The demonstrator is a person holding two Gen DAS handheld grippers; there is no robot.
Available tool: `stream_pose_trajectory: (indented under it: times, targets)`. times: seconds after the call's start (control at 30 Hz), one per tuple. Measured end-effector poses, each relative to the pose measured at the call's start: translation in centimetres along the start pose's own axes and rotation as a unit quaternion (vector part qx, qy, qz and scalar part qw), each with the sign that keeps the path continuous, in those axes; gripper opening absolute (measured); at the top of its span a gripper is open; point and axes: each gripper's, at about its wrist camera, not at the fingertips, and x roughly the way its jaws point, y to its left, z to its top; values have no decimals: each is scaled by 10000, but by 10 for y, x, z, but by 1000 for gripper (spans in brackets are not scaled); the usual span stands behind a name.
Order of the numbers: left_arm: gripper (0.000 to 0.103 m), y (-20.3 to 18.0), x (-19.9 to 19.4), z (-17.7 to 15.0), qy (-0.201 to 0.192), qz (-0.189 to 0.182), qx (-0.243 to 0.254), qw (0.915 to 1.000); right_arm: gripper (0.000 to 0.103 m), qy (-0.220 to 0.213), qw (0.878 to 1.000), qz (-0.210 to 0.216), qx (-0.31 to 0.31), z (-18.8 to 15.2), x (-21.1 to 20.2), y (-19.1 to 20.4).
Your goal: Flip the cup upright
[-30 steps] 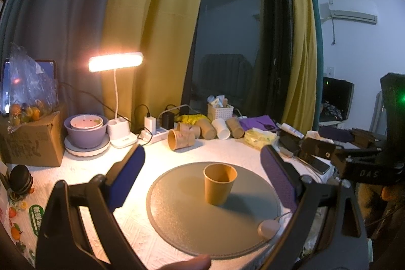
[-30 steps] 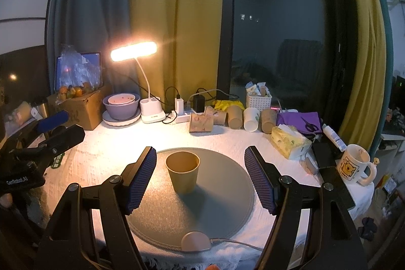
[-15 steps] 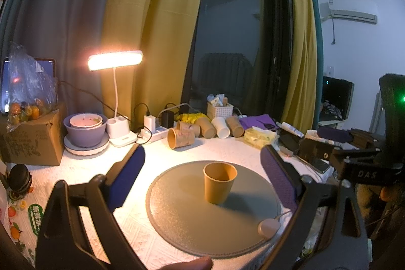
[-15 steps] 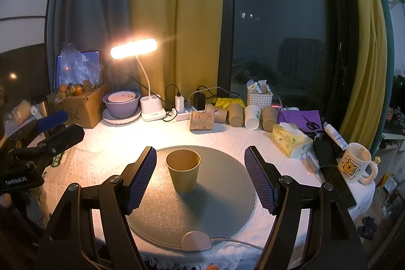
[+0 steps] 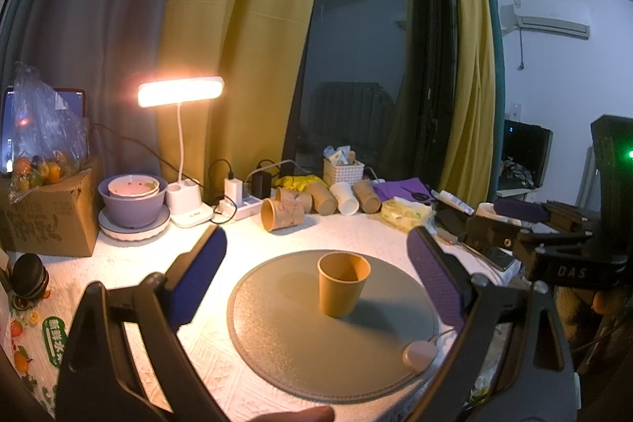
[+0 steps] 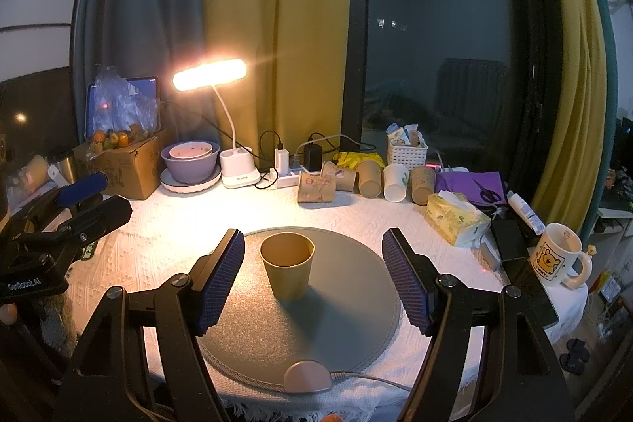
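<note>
Both tongs are spread wide and pinch nothing. In the left wrist view, the left gripper (image 5: 314, 263) has its blue pads far apart, with the paper cup (image 5: 342, 283) seen between them but farther away, not touching. In the right wrist view, the right gripper (image 6: 312, 267) has its pads apart too, and the cup sits a bit to the left of the middle of the gap, closer to the left pad (image 6: 221, 279).

That cup stands upright, open end up, on the round gray mat (image 6: 340, 319) in the middle of the white table (image 6: 158, 236). A small pink puck (image 6: 307, 376) with a cord sits at the near edge of the mat.

Far back, a lit desk lamp (image 6: 209, 74) glows. More paper cups (image 6: 358, 180) are in a row by the window, and one (image 6: 315, 188) of them lies on its side. A purple bowl (image 6: 190, 165) is on the left. A tissue box (image 6: 455, 218) and a mug (image 6: 557, 256) are on the right.
</note>
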Motion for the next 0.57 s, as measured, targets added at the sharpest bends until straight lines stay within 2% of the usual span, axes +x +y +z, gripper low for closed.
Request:
stream_pose_trajectory:
  times: [0.5,0.57]
  targets:
    - [93,-1,-1,-6,51,-6,-83,10000,75,27,10000,12,-5,-1,2,3]
    - [93,-3,0,-10,123,-62,25,9999,75,31,10000,25,-10,-3,3,5]
